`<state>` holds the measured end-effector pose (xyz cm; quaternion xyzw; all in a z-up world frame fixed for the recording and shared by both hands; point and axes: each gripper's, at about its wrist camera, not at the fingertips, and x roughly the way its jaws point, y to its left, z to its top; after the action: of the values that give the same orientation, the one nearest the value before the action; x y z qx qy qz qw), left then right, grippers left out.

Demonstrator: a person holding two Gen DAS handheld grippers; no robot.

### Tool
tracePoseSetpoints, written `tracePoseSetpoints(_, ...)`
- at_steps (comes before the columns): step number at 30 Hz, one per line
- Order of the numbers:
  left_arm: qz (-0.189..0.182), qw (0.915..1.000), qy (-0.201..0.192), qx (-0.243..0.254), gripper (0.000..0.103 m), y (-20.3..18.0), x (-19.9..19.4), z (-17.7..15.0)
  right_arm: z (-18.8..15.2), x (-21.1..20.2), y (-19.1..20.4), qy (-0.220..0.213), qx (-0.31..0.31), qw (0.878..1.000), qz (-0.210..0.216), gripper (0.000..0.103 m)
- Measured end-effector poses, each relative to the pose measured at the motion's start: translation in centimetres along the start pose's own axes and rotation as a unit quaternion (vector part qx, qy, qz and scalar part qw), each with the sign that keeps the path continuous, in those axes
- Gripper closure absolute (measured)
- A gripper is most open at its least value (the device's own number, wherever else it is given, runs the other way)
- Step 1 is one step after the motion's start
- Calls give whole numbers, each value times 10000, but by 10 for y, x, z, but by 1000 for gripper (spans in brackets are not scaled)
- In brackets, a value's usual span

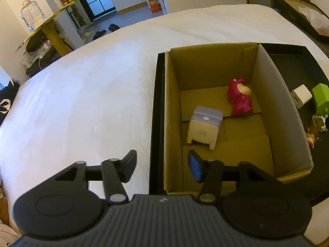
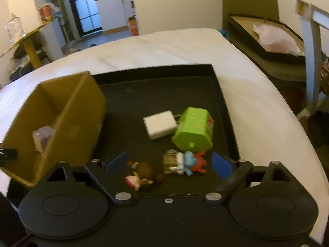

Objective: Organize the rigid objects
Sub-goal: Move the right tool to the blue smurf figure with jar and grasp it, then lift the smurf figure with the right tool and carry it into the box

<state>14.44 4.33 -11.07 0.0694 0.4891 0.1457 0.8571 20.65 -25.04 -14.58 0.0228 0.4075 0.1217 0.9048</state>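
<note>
Left gripper (image 1: 162, 167): nearest the left wrist camera, jaws spread with nothing between them, one over the white bed (image 1: 82, 103), the other over the near end of the cardboard box (image 1: 171, 111).
Cardboard box: open-topped, standing in the left part of the black tray (image 2: 218, 94); long axis runs away from the camera.
Box contents: a white and lilac blocky gadget (image 1: 205, 129) near the middle, tipped with its two short feet towards the camera; behind it to the right, a magenta bear figurine (image 1: 239, 97) by the far right corner, head towards the far wall.
Right gripper (image 2: 170, 164): jaws spread wide, pressing on nothing, low over the tray's near edge.
Between the right jaws: a brown-haired doll figurine (image 2: 144, 175) lying on its side, and just right of it a small figurine with a blue body and red legs (image 2: 185, 162), also lying flat.
Tray beyond them: a white charger cube (image 2: 159, 126), prongs towards the green hexagonal box (image 2: 192, 131), which lies tipped beside it.
</note>
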Motion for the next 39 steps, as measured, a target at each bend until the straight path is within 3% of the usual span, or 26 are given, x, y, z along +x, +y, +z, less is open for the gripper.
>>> tracePoseSetpoints(6, 116, 9999, -85, 54, 37, -4, -3, 3, -8, 21, -14, 246, 95, 9995, -160, 6)
tracePoseSetpoints(11, 232, 9996, -118, 71, 33, -7, -2, 5, -11, 33, -20, 271, 89, 9994, -190, 1)
tracePoseSetpoints(19, 288, 9995, -119, 59, 31, -9, -1, 6, -17, 46, -20, 330, -58, 9990, -282, 1)
tracePoseSetpoints(21, 299, 9995, -117, 54, 31, -9, 0, 6, -20, 44, -17, 225, -234, 9990, -315, 12)
tracePoseSetpoints(22, 303, 9995, -114, 48, 31, -9, 0, 6, -21, 43, -17, 183, -225, 9993, -230, 21)
tracePoseSetpoints(23, 304, 9995, -115, 41, 31, -9, 0, 6, -21, 44, -16, 250, -248, 9992, -199, 42)
tracePoseSetpoints(24, 306, 9995, -119, 32, 31, -8, 0, 6, -22, 44, -14, 272, -370, 9984, -319, 44)
tracePoseSetpoints(39, 159, 9993, -324, -126, 31, -2, -8, 4, -16, 8, -8, -35, -363, 9993, -121, 45)
